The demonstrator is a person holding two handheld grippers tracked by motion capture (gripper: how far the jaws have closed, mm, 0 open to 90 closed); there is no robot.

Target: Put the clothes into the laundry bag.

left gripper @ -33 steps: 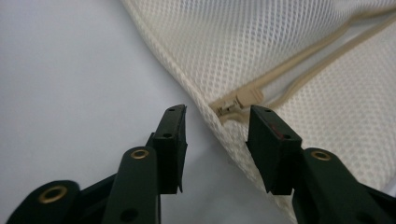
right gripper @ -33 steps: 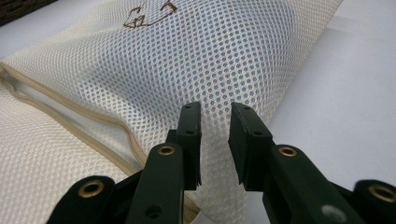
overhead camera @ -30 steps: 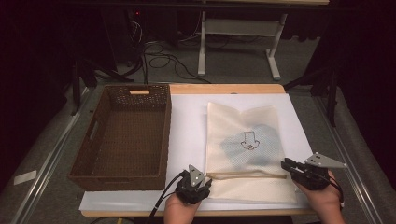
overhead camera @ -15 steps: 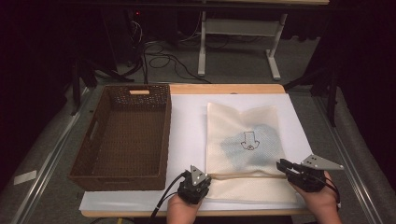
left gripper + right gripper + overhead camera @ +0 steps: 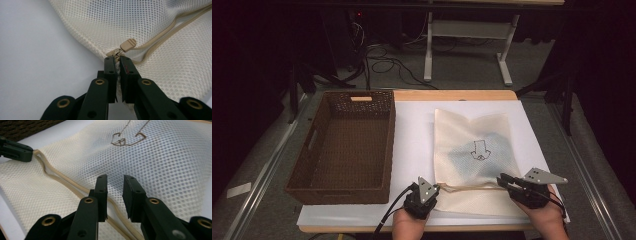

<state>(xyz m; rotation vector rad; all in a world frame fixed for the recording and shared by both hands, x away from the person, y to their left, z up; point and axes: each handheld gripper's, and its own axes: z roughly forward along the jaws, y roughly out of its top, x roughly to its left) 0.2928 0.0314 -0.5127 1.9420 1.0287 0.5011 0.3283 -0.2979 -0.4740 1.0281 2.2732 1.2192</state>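
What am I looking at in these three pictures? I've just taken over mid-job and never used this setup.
There is no robot arm. A person holds a two-jaw tool in each hand. The high view looks down on the table from above; the left gripper sits at the bottom centre and the right gripper further right. The other two pictures come from cameras riding on the grippers, looking along their black jaws.

On the white-covered table lies a cream mesh bag with a beige zipper across its near part and something bluish inside. A brown wicker basket stands to its left.

The left gripper's jaws have just been closing and now pinch the bag's edge just below the zipper pull. The right gripper's jaws stand slightly apart over the mesh beside the zipper; I see nothing clamped.
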